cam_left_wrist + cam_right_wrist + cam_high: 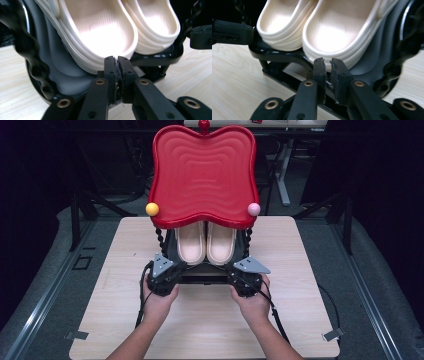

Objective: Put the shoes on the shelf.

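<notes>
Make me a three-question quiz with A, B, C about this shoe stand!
1. Where are the slippers?
A. on top of the red top
B. on the black shelf under the red top
C. on the floor

2. What colour is the ball at the red top's front left corner?
A. yellow
B. green
C. blue

3. How does the red top look?
A. piled with shoes
B. bare, nothing on it
C. covered by a cloth

Answers:
1 B: the slippers sit side by side on the black shelf, below the red top.
2 A: the yellow ball sits at that corner.
3 B: its wavy red surface shows all over, with nothing lying on it.
</notes>
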The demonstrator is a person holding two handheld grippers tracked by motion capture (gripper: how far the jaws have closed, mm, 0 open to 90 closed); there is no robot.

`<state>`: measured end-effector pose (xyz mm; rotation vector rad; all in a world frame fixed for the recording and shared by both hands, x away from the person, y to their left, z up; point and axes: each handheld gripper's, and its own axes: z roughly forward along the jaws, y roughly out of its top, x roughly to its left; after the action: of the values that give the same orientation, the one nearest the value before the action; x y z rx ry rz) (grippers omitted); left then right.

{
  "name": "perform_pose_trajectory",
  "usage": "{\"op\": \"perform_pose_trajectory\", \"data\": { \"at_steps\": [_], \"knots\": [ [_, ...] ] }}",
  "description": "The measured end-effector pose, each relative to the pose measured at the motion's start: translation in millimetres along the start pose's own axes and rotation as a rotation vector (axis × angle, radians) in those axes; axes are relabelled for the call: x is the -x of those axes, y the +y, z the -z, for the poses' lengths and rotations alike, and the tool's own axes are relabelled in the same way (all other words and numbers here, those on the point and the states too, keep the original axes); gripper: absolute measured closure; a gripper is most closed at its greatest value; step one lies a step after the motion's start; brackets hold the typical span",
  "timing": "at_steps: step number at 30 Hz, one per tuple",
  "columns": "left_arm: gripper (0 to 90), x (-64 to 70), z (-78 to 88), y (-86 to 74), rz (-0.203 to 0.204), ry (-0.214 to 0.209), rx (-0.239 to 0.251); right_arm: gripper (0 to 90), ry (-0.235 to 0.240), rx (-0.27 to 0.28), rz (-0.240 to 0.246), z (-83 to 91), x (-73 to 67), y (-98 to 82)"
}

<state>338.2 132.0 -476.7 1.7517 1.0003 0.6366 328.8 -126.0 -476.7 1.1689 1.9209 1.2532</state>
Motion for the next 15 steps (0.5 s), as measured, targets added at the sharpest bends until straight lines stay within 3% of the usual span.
{"op": "perform_pose_trajectory", "data": {
  "at_steps": [6,15],
  "knots": [
    [70.2,-7.6,-0.9,7.2,0.037,0.031,0.021,68.9,-0.008,0.015,-0.055,-0.7,9.7,5.9],
    [54.2,-10.9,-13.5,9.6,0.072,0.064,0.033,59.1,-0.039,0.048,-0.081,-7.0,13.6,15.2]
  ]
}}
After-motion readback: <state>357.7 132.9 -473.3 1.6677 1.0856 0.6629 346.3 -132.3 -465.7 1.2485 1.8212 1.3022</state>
